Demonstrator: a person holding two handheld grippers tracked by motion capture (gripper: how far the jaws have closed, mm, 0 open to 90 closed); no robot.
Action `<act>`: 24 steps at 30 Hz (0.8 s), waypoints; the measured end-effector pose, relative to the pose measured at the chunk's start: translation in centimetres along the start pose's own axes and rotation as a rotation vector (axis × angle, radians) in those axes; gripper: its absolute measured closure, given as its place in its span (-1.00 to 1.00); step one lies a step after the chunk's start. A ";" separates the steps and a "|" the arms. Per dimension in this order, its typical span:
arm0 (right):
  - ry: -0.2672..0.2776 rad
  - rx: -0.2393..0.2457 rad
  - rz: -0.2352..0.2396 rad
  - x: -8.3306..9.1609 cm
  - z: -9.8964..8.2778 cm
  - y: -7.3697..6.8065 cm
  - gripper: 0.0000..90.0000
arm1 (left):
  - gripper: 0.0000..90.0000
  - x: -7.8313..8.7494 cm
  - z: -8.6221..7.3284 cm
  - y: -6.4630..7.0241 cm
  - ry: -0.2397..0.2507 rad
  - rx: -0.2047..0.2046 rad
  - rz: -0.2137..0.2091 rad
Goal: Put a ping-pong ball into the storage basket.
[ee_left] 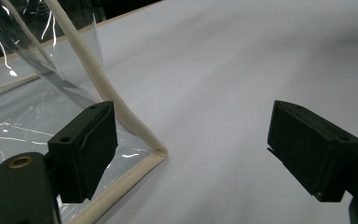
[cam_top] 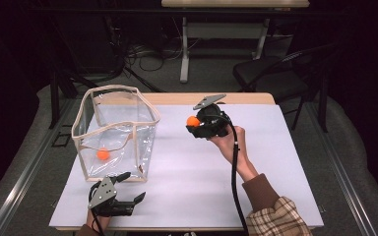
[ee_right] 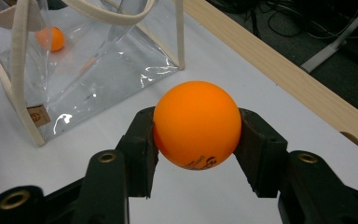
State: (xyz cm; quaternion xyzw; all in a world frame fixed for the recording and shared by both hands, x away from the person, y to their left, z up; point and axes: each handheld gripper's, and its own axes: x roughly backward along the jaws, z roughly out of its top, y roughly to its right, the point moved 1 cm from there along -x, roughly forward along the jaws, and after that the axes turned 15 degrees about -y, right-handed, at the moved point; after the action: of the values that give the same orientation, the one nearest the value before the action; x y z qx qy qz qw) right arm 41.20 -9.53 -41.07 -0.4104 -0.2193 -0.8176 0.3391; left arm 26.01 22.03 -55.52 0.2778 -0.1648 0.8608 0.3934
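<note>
Your table (cam_top: 187, 196) is lit brightly from above while the room around it falls to near black. Glare streaks run across the clear bag (cam_top: 115, 129), most plainly in your left gripper view. The orange ball (ee_right: 196, 125) is sharp in your right gripper view; the far floor blurs. Shadows under your grippers stay soft and faint.

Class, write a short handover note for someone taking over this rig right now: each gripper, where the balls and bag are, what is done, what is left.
Right gripper: shut on an orange ball, held above the white table cover, to the right of the clear bag.
Left gripper: open, fingers at the bag's near bottom corner, holding nothing.
Done: one orange ball in the bag, lying on its bottom.
Left: probably carry the held ball over the bag's open top and release it inside.
</note>
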 end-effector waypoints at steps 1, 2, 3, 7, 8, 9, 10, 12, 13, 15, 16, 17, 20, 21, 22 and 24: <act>-0.001 0.001 -0.001 0.0 0.1 0.0 0.15 | -0.65 0.0 0.0 0.0 -0.001 0.000 0.001; -0.001 0.002 -0.002 0.0 0.2 0.0 0.15 | -0.65 0.0 0.0 0.0 -0.001 -0.002 0.002; -0.002 0.003 -0.002 0.1 0.3 0.0 0.15 | -0.65 0.0 0.0 0.0 -0.001 -0.002 0.002; 0.004 -0.001 0.007 0.3 0.9 0.1 0.15 | -0.65 0.0 0.0 0.0 0.001 -0.001 0.002; 0.008 0.003 0.004 0.3 1.0 0.1 0.15 | -0.65 0.0 0.0 0.0 0.000 -0.002 0.001; 0.007 0.006 0.002 0.4 1.2 0.1 0.15 | -0.65 0.0 0.0 0.0 0.000 0.001 -0.001; 0.006 0.008 0.003 0.4 1.3 0.0 0.15 | -0.65 0.0 0.0 0.0 0.000 0.000 -0.001; 0.005 0.014 0.000 0.4 1.6 0.0 0.15 | -0.65 0.0 0.0 0.0 0.000 -0.002 0.002; 0.006 0.014 0.003 0.5 1.8 -0.1 0.15 | -0.65 0.0 0.0 0.0 0.001 0.000 -0.001; 0.006 0.018 0.005 0.5 2.0 -0.1 0.15 | -0.65 0.0 0.0 0.0 0.000 0.001 -0.001; 0.006 0.019 0.007 0.5 2.1 -0.2 0.15 | -0.65 0.0 0.0 0.0 0.000 -0.001 0.001; 0.007 0.020 0.008 0.5 2.2 -0.2 0.15 | -0.65 0.0 0.0 0.0 0.002 0.002 0.000; 0.007 0.022 0.009 0.4 2.5 -0.4 0.15 | -0.65 0.0 0.0 0.0 0.003 0.002 -0.002; 0.006 0.024 0.008 0.4 2.5 -0.4 0.15 | -0.65 0.0 0.0 0.0 0.003 0.003 -0.002; 0.005 0.025 0.010 0.4 2.6 -0.5 0.15 | -0.65 0.0 0.0 0.0 0.003 0.000 -0.002; 0.003 0.028 0.012 0.3 2.7 -0.5 0.15 | -0.65 0.1 0.0 0.0 0.001 0.001 0.000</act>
State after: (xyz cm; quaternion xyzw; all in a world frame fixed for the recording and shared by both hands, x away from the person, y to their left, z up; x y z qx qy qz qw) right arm 42.11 -7.58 -39.30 -0.4056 -0.2279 -0.8130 0.3501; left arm 25.97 22.06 -55.50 0.2773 -0.1643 0.8610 0.3934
